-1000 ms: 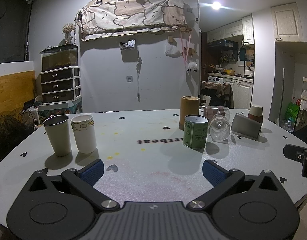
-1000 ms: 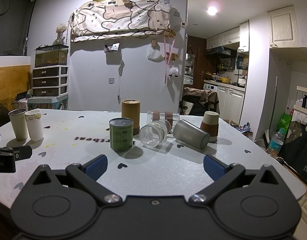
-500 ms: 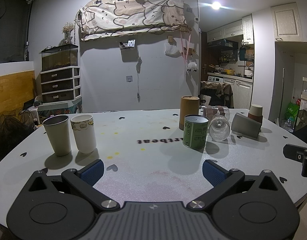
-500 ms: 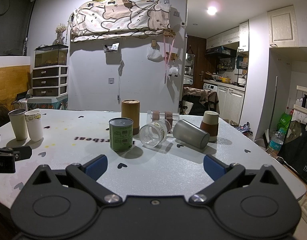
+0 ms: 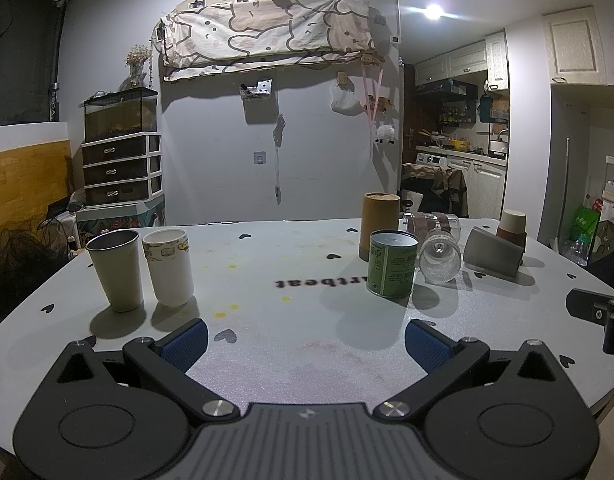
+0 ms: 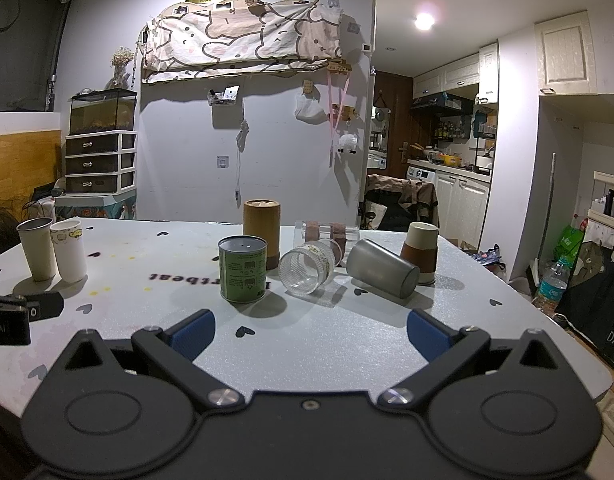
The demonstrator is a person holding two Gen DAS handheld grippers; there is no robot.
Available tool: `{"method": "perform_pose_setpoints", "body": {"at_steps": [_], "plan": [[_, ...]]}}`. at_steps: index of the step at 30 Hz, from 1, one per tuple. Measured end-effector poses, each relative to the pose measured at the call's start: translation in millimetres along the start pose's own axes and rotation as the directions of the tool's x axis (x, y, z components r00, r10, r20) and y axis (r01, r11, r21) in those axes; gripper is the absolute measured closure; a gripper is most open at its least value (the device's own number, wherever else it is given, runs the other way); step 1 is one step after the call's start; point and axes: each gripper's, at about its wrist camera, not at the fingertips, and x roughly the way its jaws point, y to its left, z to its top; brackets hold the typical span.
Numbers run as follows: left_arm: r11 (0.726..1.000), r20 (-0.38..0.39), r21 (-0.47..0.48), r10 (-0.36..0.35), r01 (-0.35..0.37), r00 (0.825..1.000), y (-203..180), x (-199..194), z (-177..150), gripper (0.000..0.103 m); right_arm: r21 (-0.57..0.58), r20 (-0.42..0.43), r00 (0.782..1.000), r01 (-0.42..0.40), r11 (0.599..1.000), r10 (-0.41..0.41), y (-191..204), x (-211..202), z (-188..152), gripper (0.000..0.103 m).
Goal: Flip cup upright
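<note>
A clear glass cup (image 6: 309,265) lies on its side on the table, mouth toward me. A grey metal cup (image 6: 381,268) lies on its side to its right. A paper cup with a brown sleeve (image 6: 421,252) stands upside down behind it. The same cups show in the left wrist view: glass (image 5: 441,255), metal (image 5: 494,252), paper (image 5: 512,224). My right gripper (image 6: 309,336) is open and empty, short of these cups. My left gripper (image 5: 305,346) is open and empty at the table's near edge.
A green can (image 6: 243,269) and a tall brown canister (image 6: 261,232) stand left of the lying cups. Two upright cups, grey (image 5: 115,269) and white (image 5: 169,266), stand at the left. The white table (image 5: 291,344) has heart marks. A clear container (image 6: 329,231) lies behind.
</note>
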Motion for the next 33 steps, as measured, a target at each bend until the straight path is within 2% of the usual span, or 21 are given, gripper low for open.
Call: {"method": "perform_pose_setpoints", "body": {"at_steps": [4,10,15,17,20,25,33], "plan": [[1.0,0.0,-0.001,0.0,0.0,1.0,2,3,0,0.0,0.0,-0.002,1.0,-0.005,1.0,0.005,4,7,2,0.0],[1.0,-0.005,-0.01,-0.004,0.004,1.0,8,8,-8,0.0,0.01,0.013,0.998,-0.055,0.998,0.055,2,31,29,0.0],[1.0,-0.004,-0.014,-0.011,0.011,1.0,14,7,-11,0.0,0.007,0.013,0.994,-0.112,0.994,0.112,11,77,59,0.001],[1.0,-0.002,-0.019,-0.009,0.009,1.0,17,7,-12,0.0,-0.005,0.016,0.987,-0.157,0.988,0.157,17,97,73,0.003],[0.999,-0.006,-0.033,-0.008,0.008,1.0,23,9,-15,0.0,-0.016,0.001,0.984,-0.18,0.983,0.18,30,134,92,0.007],[0.999,-0.016,-0.049,0.003,-0.004,1.0,34,11,-20,0.0,0.016,-0.112,0.97,-0.216,0.976,0.217,51,200,107,0.013],[0.997,-0.048,-0.077,0.02,-0.024,0.999,55,17,-31,0.0,0.042,-0.268,0.95,-0.154,0.987,0.16,77,277,103,0.014]]}}
